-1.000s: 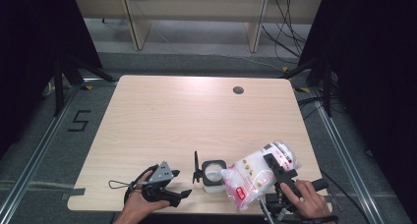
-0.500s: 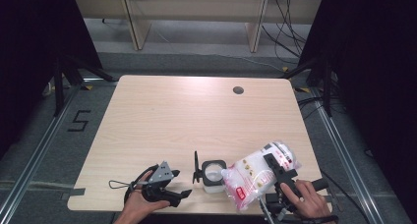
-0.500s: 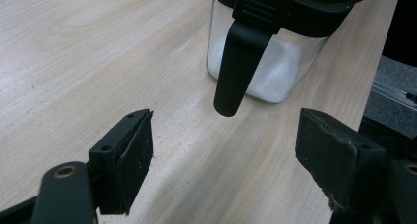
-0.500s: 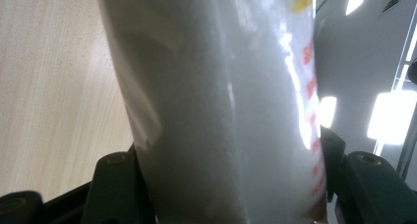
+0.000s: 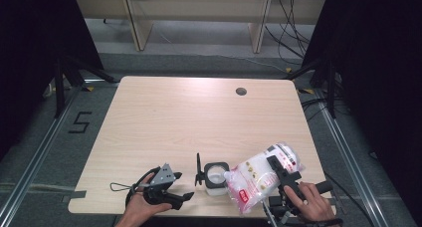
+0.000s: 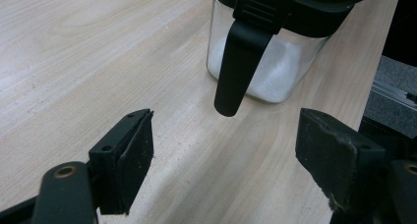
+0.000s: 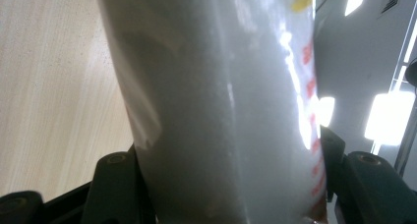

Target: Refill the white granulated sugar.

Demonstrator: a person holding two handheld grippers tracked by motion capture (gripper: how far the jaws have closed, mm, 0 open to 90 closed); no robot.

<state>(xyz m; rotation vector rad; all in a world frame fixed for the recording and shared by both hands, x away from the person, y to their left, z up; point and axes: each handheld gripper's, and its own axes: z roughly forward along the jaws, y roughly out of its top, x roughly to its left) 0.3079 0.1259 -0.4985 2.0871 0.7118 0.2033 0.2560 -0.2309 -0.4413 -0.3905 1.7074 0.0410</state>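
Observation:
A clear plastic bag of white grains [image 5: 261, 177] with red print lies tilted, its lower corner over a small clear container [image 5: 216, 177] with a black rim. My right gripper [image 5: 273, 168] is shut on the bag. In the right gripper view the bag [image 7: 221, 111] sits squeezed between both jaws of the right gripper [image 7: 231, 182]. The container's black lid [image 5: 198, 170] stands open on its left side. My left gripper [image 5: 183, 197] rests open on the table left of the container. In the left gripper view, the left gripper [image 6: 226, 130] faces the container [image 6: 260, 71] and its black clasp [image 6: 238, 71], apart from both.
The light wooden table [image 5: 174, 117] has a round cable hole [image 5: 241, 91] near its far right. The container stands close to the table's near edge. Wooden shelving [image 5: 199, 18] and cables lie beyond the table, and dark stands flank both sides.

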